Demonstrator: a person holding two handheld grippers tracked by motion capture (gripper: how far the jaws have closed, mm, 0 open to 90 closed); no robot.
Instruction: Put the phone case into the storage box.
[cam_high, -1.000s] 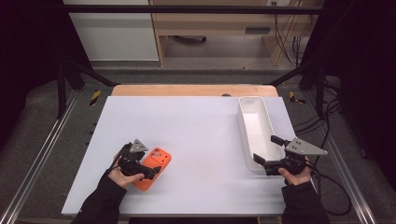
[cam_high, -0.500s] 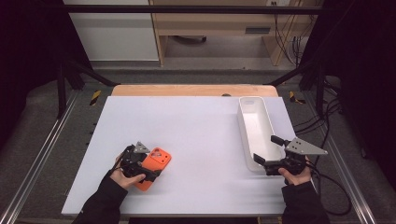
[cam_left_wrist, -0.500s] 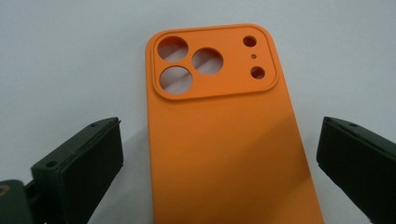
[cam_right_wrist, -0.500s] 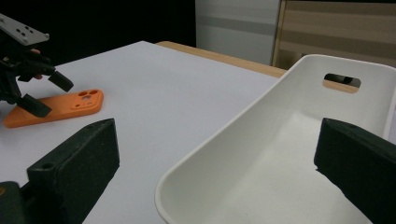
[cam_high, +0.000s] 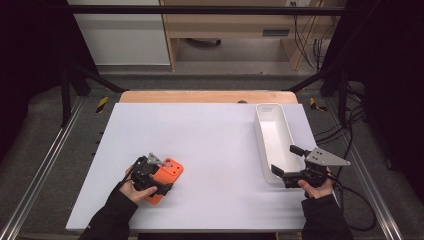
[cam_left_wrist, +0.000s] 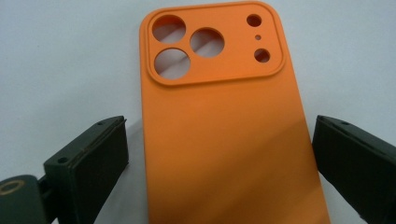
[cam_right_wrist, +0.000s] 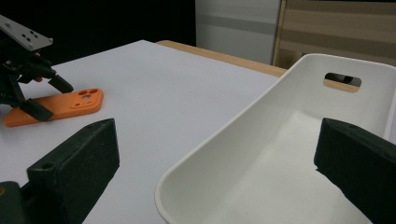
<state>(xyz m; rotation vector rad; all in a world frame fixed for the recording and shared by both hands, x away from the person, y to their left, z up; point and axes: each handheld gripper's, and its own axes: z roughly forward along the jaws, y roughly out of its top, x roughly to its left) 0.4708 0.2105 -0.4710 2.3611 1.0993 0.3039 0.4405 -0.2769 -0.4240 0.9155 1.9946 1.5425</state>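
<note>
Orange matte phone case (cam_left_wrist: 224, 140) flat | left gripper (cam_left_wrist: 219, 154) closing, astride, untouched | right gripper (cam_right_wrist: 219, 163) wide

phone case (cam_high: 166, 176) flat on table (cam_high: 210, 145) near front left, left gripper (cam_high: 150, 175) over its near end, jaws either side, tray (cam_high: 274, 140) lengthwise along right edge, right gripper (cam_high: 286, 162) at tray's near end

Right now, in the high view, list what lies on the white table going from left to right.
left gripper → orange phone case → white tray → right gripper
</note>
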